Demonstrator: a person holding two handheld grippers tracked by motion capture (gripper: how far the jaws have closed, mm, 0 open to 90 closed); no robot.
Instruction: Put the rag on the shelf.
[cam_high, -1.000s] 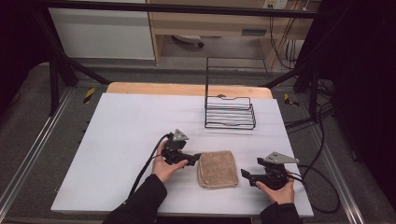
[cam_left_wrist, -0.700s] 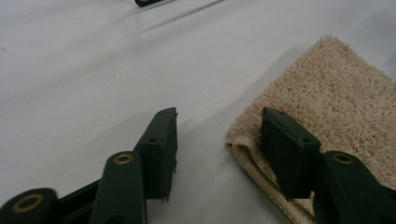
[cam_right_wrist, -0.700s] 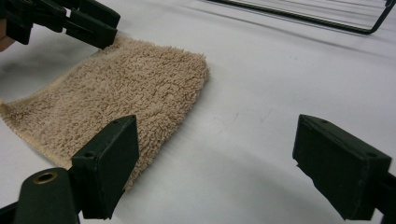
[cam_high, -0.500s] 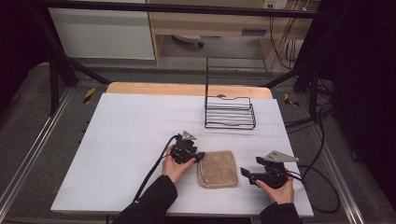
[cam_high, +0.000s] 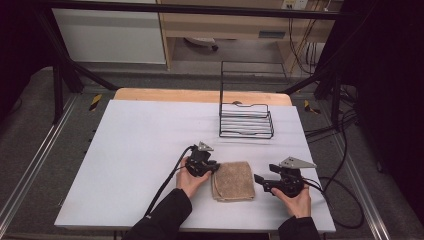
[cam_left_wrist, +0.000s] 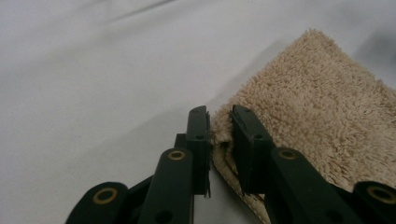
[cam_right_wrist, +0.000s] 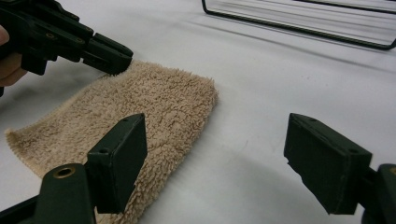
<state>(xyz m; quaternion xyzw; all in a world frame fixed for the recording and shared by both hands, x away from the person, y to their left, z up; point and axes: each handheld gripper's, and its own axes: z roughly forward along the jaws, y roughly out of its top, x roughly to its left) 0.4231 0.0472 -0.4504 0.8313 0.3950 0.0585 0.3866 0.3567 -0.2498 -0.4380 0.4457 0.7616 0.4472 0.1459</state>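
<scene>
One folded tan towel (cam_high: 232, 181) lies on the white table (cam_high: 140, 150) between two grippers, its left edge pinched by the just-closing left gripper (cam_left_wrist: 219, 135), while the right gripper (cam_right_wrist: 215, 163), jaws spread and narrowing, hovers beside its right edge, one wire rack (cam_high: 246, 120) behind.

no legible text, labels, or signs

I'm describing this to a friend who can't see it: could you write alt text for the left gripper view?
Two black jaws of the left gripper pinch the edge of a folded tan towel, having just been closing on it. The towel lies on a plain white table.
</scene>
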